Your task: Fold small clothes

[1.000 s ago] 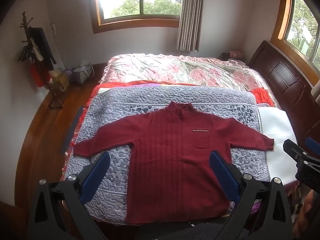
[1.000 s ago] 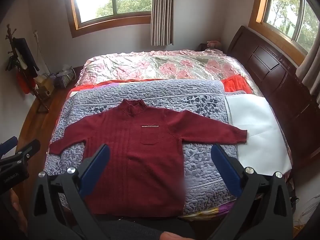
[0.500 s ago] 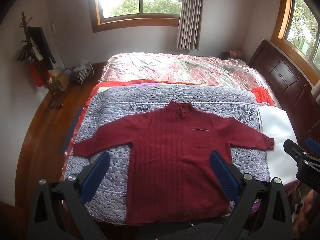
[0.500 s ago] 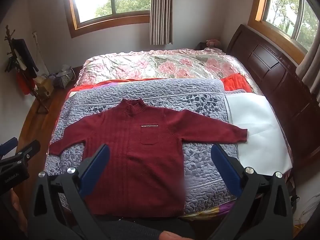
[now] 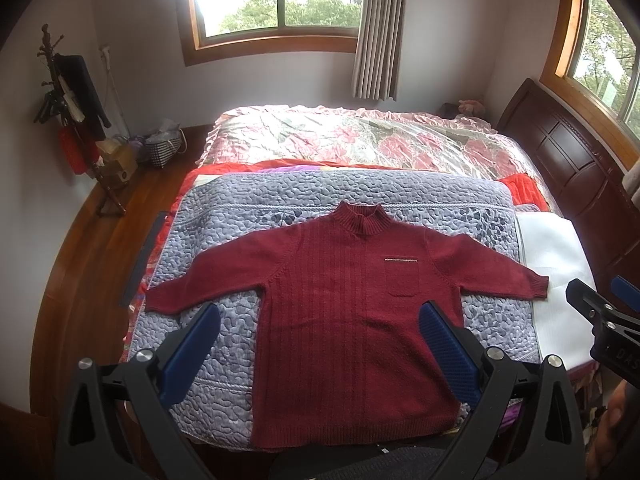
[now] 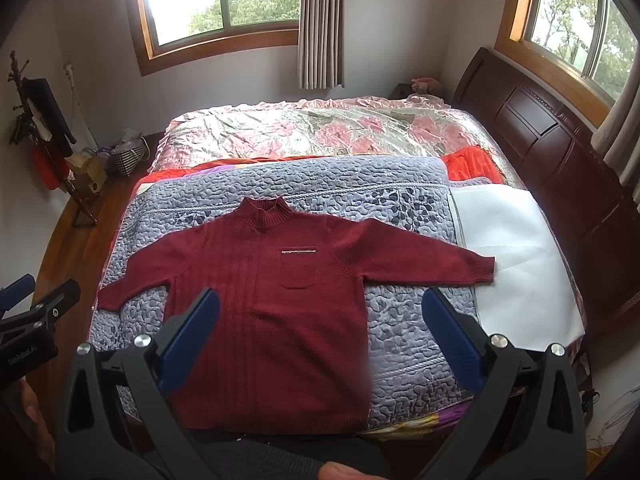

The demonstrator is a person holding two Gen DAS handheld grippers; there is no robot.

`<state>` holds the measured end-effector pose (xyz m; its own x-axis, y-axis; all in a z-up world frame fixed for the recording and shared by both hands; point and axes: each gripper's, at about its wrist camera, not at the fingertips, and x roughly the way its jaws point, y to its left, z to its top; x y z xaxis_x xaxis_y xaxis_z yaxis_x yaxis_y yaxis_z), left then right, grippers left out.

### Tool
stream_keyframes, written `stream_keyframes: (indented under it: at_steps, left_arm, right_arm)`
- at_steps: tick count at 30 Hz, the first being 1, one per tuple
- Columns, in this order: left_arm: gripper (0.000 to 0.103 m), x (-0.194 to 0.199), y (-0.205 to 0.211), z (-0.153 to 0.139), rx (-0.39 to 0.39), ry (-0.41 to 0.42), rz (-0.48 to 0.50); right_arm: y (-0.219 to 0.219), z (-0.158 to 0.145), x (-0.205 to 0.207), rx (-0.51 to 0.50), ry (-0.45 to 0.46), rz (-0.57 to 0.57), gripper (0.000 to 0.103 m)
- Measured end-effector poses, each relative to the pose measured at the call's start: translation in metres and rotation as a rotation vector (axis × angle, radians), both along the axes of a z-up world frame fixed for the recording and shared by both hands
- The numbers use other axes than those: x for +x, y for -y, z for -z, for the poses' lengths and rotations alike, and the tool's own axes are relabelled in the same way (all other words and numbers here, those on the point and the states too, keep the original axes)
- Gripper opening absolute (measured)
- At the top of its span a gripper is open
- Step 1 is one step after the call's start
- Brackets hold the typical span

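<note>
A dark red knitted sweater [image 5: 344, 320] [image 6: 280, 312] lies flat, front up, on a lilac quilted blanket [image 5: 224, 320] [image 6: 408, 320], both sleeves spread out and the collar pointing away from me. My left gripper [image 5: 320, 320] hovers above the hem area, open, nothing between its blue pads. My right gripper [image 6: 322, 312] is also open and empty, held above the sweater's right half. The right gripper [image 5: 600, 320] shows at the edge of the left wrist view, and the left gripper [image 6: 36, 312] at the edge of the right wrist view.
The bed carries a pink floral cover [image 5: 360, 140] further back, a white sheet [image 6: 516, 264] and orange cloth [image 6: 472, 164] to the right. A dark wooden headboard [image 6: 560, 148] stands right; a coat rack [image 5: 76, 120] and bags stand left on the wooden floor.
</note>
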<state>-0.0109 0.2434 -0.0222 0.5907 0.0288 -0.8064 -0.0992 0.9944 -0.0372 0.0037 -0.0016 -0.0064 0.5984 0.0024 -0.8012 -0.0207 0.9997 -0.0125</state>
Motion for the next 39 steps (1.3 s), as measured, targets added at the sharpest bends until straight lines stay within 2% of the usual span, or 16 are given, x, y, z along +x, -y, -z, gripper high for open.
stream_keyframes:
  at_steps: [39]
  left_arm:
    - [0.099,0.0068,0.0001,-0.0017,-0.007,-0.003,0.010]
  right_arm:
    - [-0.0032,-0.0017,0.0048,0.000,-0.007,0.002,0.100]
